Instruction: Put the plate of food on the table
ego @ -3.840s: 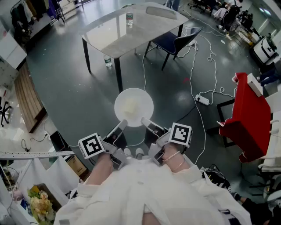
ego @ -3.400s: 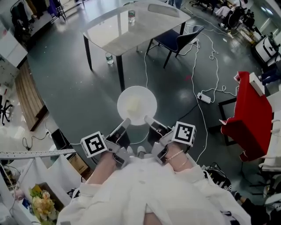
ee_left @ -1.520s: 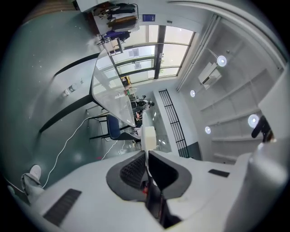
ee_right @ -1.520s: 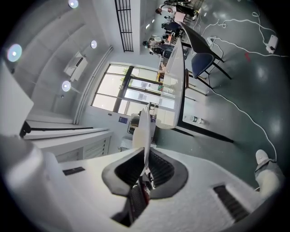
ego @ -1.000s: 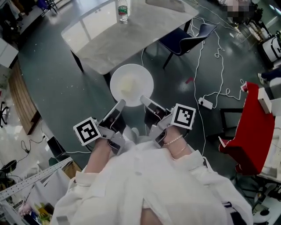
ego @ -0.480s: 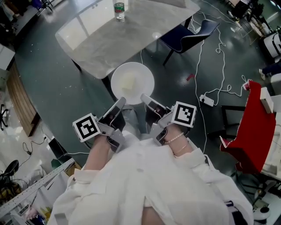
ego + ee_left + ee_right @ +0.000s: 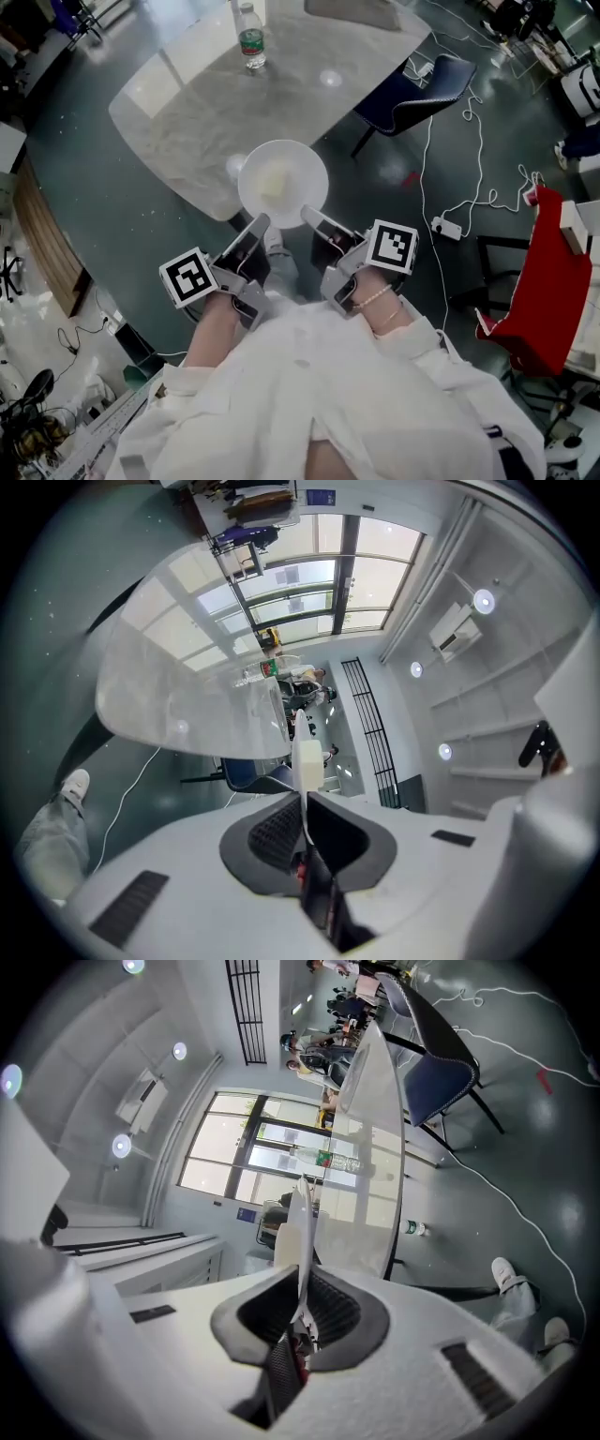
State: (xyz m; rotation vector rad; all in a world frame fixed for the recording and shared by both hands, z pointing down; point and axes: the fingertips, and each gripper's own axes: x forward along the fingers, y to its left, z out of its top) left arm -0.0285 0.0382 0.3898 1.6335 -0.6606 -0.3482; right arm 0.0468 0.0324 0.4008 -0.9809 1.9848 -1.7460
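Observation:
In the head view a round white plate (image 7: 302,171) with a pale lump of food (image 7: 274,178) hangs level over the near edge of the grey marble table (image 7: 309,75). My left gripper (image 7: 256,223) is shut on the plate's near left rim. My right gripper (image 7: 307,212) is shut on its near right rim. The left gripper view shows the plate's rim (image 7: 305,829) edge-on, pinched between the dark pads of my left gripper (image 7: 304,803), with the food (image 7: 307,764) beyond. In the right gripper view my right gripper (image 7: 302,1290) likewise clamps the thin rim (image 7: 303,1227).
A water bottle (image 7: 249,37) stands on the table's far part. A dark blue chair (image 7: 417,89) sits at the table's right side. White cables (image 7: 469,159) and a power strip (image 7: 446,228) lie on the floor. A red object (image 7: 539,281) stands at the right.
The table has come nearer step by step. The plate, earlier over bare floor, now overlaps the table's near edge. Both grippers keep the same hold.

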